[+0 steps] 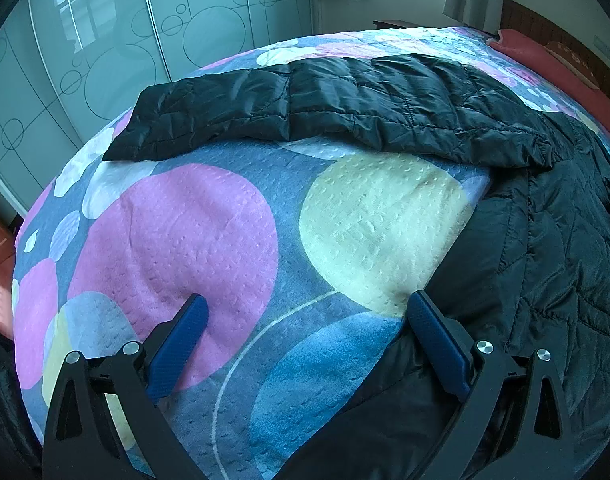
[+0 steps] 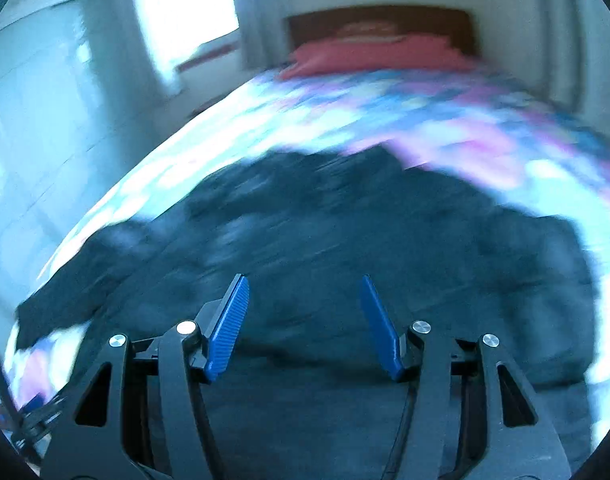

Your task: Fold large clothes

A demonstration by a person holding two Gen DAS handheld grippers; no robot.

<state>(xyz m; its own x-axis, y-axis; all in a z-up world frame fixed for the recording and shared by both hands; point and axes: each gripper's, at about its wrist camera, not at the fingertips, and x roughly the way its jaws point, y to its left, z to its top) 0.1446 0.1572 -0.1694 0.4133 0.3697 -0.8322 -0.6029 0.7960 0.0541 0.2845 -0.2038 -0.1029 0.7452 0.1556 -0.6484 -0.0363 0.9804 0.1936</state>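
The black quilted jacket (image 1: 385, 108) lay on the patterned bedspread (image 1: 193, 232), one sleeve reaching toward the upper left. The left gripper (image 1: 305, 316) and the right gripper (image 2: 303, 300) both stood apart, empty. A good fold probably meant pinching the sleeve cuff cleanly. Blur obscured the right view's detail.
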